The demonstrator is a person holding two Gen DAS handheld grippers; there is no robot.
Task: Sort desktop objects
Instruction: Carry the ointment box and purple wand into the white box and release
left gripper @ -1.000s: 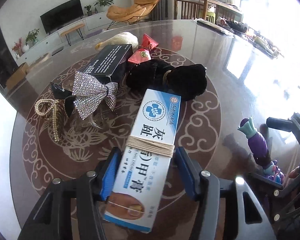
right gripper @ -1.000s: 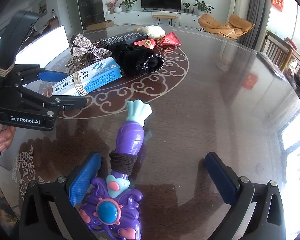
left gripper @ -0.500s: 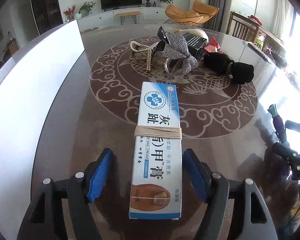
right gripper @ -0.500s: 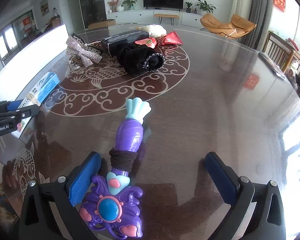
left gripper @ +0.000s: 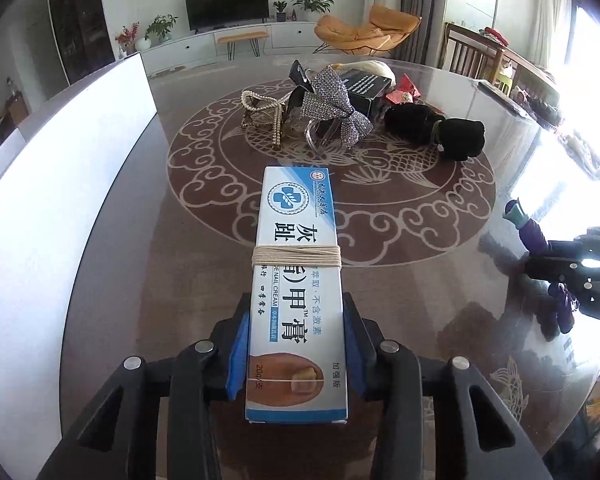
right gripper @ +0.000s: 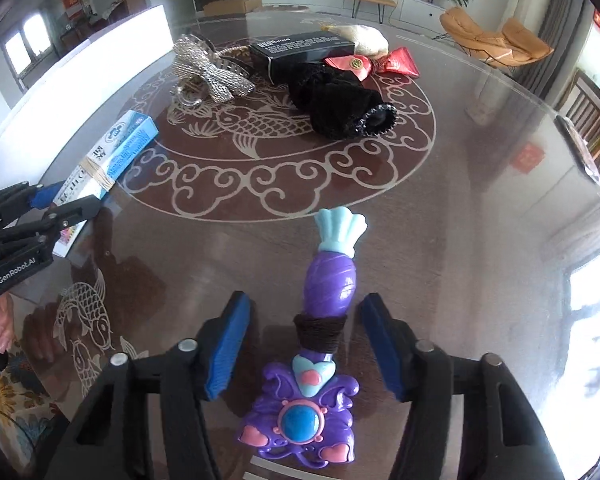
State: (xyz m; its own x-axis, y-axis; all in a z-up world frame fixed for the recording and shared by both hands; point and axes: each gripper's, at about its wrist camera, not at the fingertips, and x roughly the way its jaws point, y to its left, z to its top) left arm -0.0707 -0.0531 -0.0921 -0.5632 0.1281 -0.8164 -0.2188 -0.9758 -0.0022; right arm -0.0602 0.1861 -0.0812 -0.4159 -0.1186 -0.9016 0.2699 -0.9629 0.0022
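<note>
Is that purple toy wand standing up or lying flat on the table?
Lying flat: the purple toy wand stretches along the glass table, its whole length against the surface.

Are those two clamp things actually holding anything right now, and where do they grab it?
The left gripper jaws are closing on the cream box near its lower end. The right gripper jaws are closing around the purple toy wand, not yet touching.

Both cameras sit low and close behind their grippers, looking steeply down across the round table (left gripper: pixel 440 264). Both views share the cream box (left gripper: pixel 296 292) and the purple toy (right gripper: pixel 328 288).
</note>
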